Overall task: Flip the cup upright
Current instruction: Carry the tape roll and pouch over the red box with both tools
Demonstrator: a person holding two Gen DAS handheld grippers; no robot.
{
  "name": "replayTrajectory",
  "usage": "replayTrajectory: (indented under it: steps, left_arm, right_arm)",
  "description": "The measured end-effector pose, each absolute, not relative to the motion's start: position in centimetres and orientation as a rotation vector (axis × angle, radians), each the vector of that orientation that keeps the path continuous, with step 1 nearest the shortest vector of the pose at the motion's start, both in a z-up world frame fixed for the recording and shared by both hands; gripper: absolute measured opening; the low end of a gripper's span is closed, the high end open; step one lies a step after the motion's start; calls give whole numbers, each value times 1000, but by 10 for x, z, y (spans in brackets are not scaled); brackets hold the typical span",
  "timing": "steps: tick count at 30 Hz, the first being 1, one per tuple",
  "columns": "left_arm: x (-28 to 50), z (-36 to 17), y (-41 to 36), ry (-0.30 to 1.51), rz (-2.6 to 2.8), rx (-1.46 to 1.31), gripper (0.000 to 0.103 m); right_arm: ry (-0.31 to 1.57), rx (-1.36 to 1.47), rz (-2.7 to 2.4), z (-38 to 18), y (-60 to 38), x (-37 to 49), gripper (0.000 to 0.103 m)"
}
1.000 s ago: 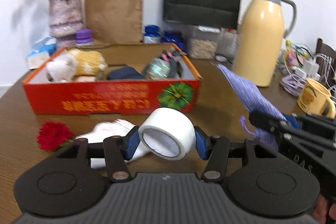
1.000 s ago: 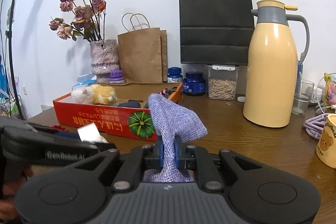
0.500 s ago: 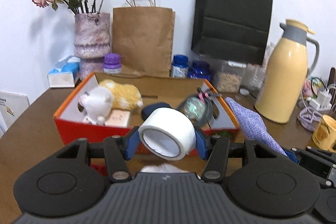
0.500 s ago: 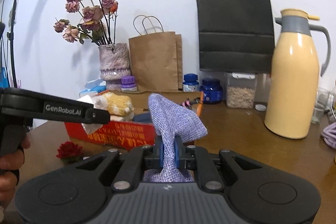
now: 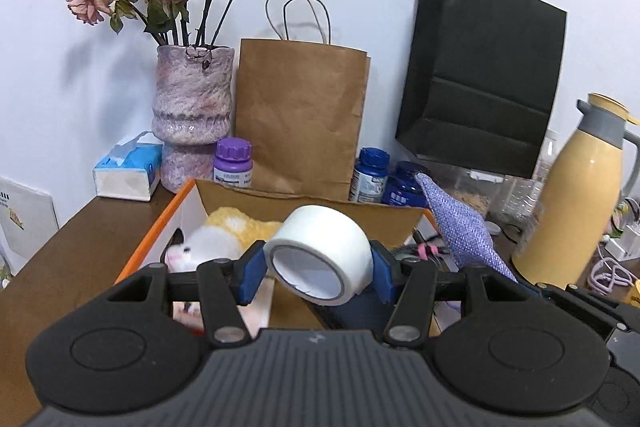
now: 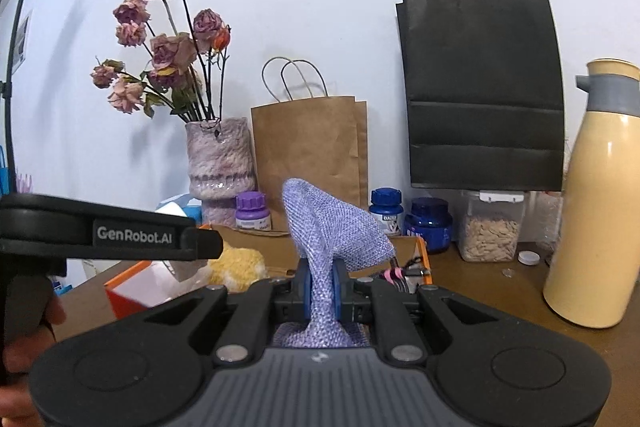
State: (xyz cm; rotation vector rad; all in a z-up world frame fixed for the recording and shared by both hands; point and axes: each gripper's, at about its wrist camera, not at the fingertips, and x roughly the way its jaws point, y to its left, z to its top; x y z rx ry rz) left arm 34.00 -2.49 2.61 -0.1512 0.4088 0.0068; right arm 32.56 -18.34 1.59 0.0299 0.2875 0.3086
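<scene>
The left gripper [image 5: 318, 267] clamps a white tape roll [image 5: 320, 254] above the orange box [image 5: 154, 239] near the worktop's [image 5: 68, 259] back edge. The right gripper [image 6: 323, 293] pinches a purple woven pouch [image 6: 332, 231]. No cup can be made out in either view.

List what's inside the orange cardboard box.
In the orange box: a white and yellow plush toy, and at its right end a black item with pink bands. The left claw and its tape roll cover the middle.

flask [image 6: 592, 203] cut off at right edge; box [image 5: 160, 243] front hidden behind gripper body; plush [image 5: 208, 247] blurred.
</scene>
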Motion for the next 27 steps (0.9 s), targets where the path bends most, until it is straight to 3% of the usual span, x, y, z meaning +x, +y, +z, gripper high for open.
replayTrajectory:
  steps: [27]
  left_arm:
    - [438, -1, -23, 452, 46, -43, 55]
  right_arm:
    - [381, -47, 305, -9, -169, 432, 11]
